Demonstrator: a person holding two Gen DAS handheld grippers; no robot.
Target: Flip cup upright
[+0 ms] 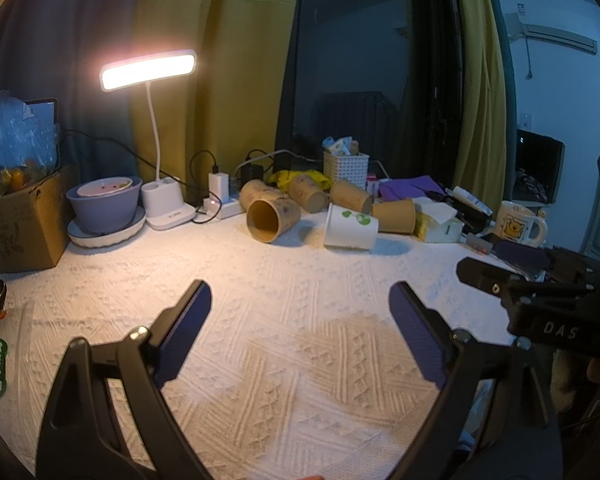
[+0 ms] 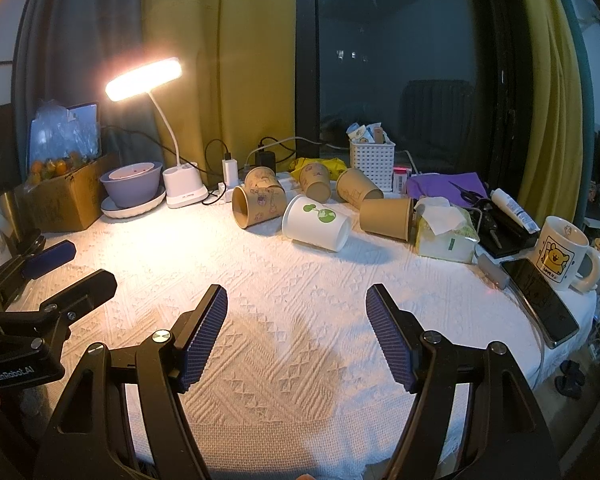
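A white paper cup with green dots [image 1: 351, 227] [image 2: 315, 222] lies on its side at the back of the white tablecloth. Several brown paper cups lie on their sides around it, the nearest [image 1: 273, 216] [image 2: 258, 205] with its mouth toward me. My left gripper [image 1: 302, 300] is open and empty, low over the cloth, well short of the cups. My right gripper [image 2: 296, 304] is open and empty too, also short of the cups. Each gripper shows at the edge of the other's view: the right one in the left wrist view [image 1: 480, 272], the left one in the right wrist view [image 2: 80, 268].
A lit desk lamp [image 2: 182, 192], a purple bowl on a plate [image 2: 134, 190], a cardboard box [image 2: 66, 200], a power strip [image 1: 228, 208] and a white basket [image 2: 372, 162] line the back. A tissue pack [image 2: 444, 236], a phone [image 2: 540, 296] and a mug [image 2: 560, 252] stand at the right.
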